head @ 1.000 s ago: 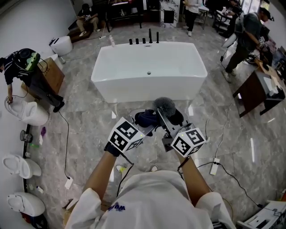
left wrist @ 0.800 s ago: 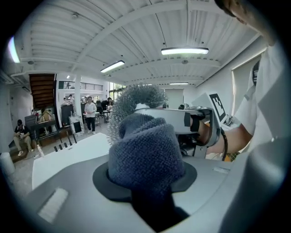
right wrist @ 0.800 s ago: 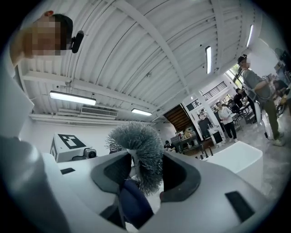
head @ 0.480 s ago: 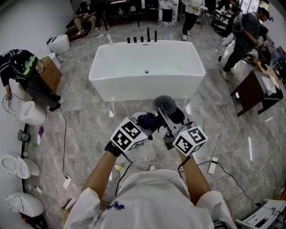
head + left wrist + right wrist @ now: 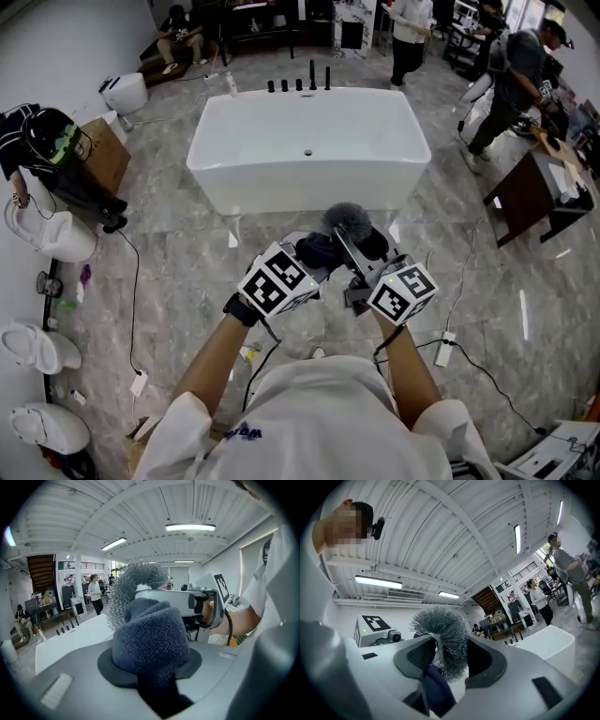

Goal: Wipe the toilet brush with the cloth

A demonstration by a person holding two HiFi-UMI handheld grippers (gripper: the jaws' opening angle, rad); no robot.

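A toilet brush with a grey bristle head (image 5: 347, 218) points away from me over the marble floor. My right gripper (image 5: 364, 274) is shut on its grey handle. In the right gripper view the bristles (image 5: 443, 634) stick up between the jaws. A dark blue cloth (image 5: 317, 251) is bunched against the handle just left of the brush head. My left gripper (image 5: 309, 267) has just been closing its jaws on the cloth and grips it. In the left gripper view the cloth (image 5: 150, 634) fills the gap in front of the bristles (image 5: 136, 581).
A white bathtub (image 5: 309, 150) stands on the floor ahead. Toilets (image 5: 52, 239) line the left wall. Cables and a power strip (image 5: 448, 347) lie on the floor. People stand at the back, and a dark desk (image 5: 539, 192) is at the right.
My left gripper has shifted slightly right and forward, bringing the cloth closer against the brush handle. The right gripper and the brush have stayed in place.
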